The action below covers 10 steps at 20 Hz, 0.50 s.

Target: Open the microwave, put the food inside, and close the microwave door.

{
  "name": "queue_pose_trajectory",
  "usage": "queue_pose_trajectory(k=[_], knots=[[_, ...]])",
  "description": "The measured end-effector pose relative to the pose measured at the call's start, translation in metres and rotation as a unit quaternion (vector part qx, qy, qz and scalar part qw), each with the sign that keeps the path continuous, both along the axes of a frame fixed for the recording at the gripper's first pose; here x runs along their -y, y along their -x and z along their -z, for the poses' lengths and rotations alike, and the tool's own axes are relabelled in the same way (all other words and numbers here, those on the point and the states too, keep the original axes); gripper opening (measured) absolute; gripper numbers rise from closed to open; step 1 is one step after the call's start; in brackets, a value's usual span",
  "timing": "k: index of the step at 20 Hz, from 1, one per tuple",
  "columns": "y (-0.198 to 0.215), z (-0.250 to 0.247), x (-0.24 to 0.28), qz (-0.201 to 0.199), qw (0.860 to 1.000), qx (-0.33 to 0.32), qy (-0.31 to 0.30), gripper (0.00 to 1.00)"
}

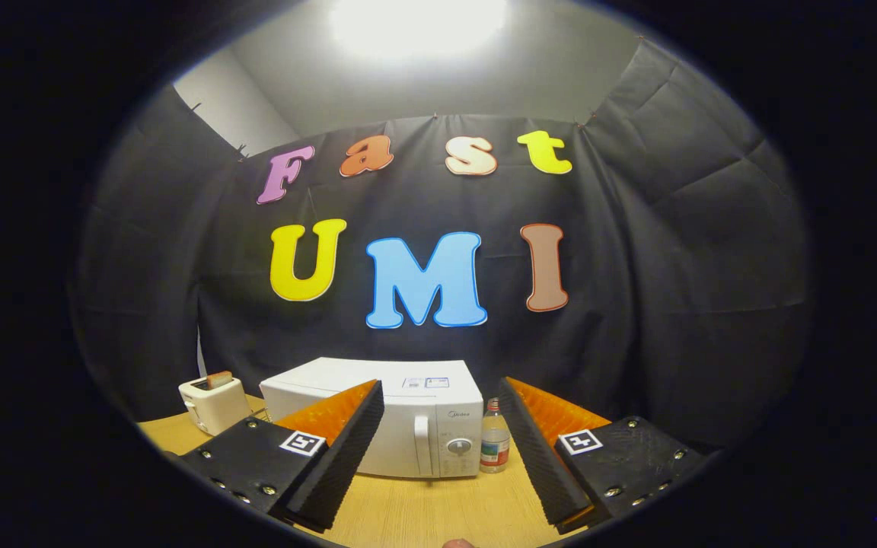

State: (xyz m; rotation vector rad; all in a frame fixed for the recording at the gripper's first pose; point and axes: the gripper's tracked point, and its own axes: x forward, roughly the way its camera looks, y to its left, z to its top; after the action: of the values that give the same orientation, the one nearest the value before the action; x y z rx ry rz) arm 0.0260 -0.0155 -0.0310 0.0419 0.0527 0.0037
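Facing white microwave [408, 426] — door closed.

This is a staged recording booth got up as a small kitchen corner, not a lived-in home. Black cloth [682, 251] hangs as the wall on all sides, creased and pinned along its top edge, with a plain pale wall [233, 106] and ceiling showing above it and one harsh lamp [416, 23] glaring overhead. A light wooden tabletop [423, 510] carries a few household props: a white microwave [400, 418] with its door shut, a white toaster [214, 403] to one side of it, and a small bottle [494, 438] standing just beside its control panel.
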Motion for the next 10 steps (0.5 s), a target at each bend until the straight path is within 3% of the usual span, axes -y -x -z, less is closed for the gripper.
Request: queue_pose_trajectory(k=[10], knots=[[-0.079,0.055,-0.012,-0.024,0.998,-0.055,-0.015,0.96]])
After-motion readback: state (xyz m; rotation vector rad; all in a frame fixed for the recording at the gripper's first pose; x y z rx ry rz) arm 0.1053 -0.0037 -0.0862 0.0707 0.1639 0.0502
